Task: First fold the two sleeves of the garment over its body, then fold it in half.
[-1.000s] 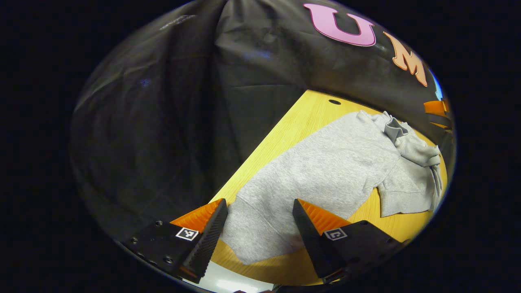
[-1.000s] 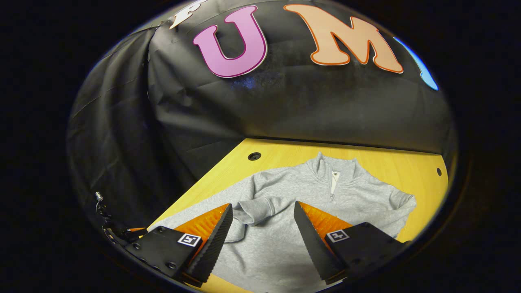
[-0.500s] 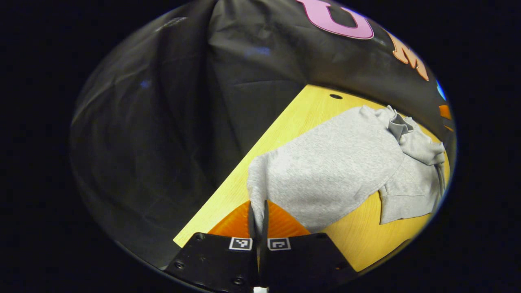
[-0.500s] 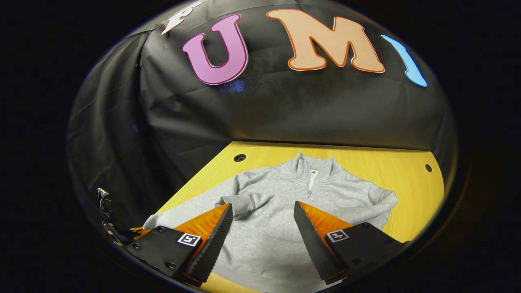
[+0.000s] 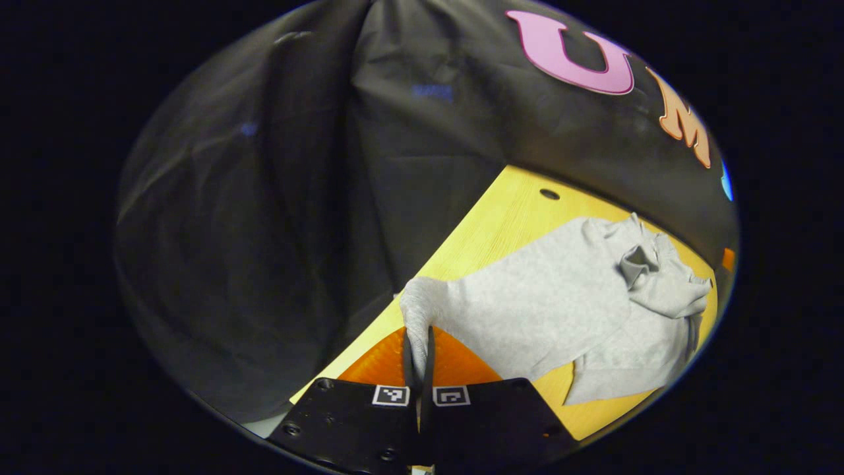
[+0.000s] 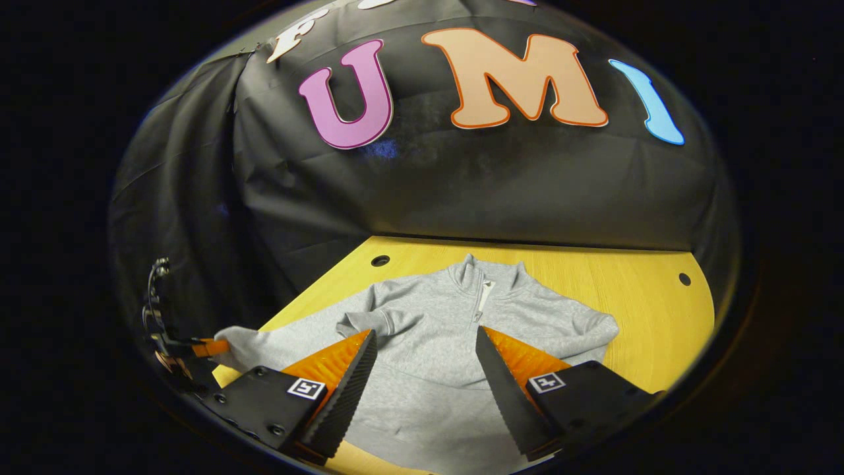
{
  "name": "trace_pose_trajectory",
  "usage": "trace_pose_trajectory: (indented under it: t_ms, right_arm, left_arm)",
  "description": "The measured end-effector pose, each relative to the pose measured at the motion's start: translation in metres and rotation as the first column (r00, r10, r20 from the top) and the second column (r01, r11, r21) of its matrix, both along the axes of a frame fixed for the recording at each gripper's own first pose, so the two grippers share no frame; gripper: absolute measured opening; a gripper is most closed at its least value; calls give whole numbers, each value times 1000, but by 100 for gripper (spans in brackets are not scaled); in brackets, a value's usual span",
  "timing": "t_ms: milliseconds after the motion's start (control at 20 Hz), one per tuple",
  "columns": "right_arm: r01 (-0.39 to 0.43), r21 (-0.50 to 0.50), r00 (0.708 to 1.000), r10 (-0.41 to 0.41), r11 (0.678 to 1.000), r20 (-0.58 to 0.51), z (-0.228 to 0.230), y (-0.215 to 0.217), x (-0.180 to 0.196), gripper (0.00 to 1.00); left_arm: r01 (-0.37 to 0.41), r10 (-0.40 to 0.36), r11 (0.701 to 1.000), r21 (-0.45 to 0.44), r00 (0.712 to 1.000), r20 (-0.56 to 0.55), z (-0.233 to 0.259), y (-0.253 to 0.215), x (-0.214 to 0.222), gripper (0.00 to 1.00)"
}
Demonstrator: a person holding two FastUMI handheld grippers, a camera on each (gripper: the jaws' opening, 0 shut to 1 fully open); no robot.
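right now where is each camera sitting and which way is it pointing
Left gripper view: rides the left gripper, low at the table's corner, looking along the grey sweatshirt; its own fingers are shut on the hem corner.
Right gripper view: rides the right gripper, above the near hem, facing the booth wall across the sweatshirt toward its collar; its own fingers stand open.
Shared: both see the sweatshirt and the table; the right gripper view also catches the left gripper pinching the hem at far left.
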State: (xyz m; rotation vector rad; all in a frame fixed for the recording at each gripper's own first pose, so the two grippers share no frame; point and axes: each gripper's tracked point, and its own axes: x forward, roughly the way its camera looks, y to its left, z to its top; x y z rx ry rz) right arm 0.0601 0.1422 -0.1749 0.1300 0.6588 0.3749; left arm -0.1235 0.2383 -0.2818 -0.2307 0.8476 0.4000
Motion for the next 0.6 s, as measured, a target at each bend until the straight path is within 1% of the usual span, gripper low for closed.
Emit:
trace_pose_trajectory:
  t_ms: [200, 350, 400, 450, 600]
  right_arm:
    - [16, 7, 1000, -16, 1000, -11, -4, -19, -14, 96]
    - [44, 15, 999, -44, 999, -16, -3, -36, -20, 96]
    - [53, 15, 998, -53, 998, -15, -3, -42, -22, 91]
    - [62, 13, 998, -61, 998, -14, -3, -49, -24, 96]
    - [91, -3, 996, -91, 996, -9, -5, -71, -31, 96]
  left_arm:
    - [59, -61, 998, 28, 993, 99, 45, -19, 51, 0]
    - [108, -116, 993, 54, 978, 172, 75, -36, 89, 0]
    - [126, -136, 990, 61, 972, 193, 83, -43, 101, 0]
    - [150, -160, 987, 63, 965, 206, 87, -53, 112, 0]
    - [217, -229, 973, 76, 941, 249, 104, -85, 144, 0]
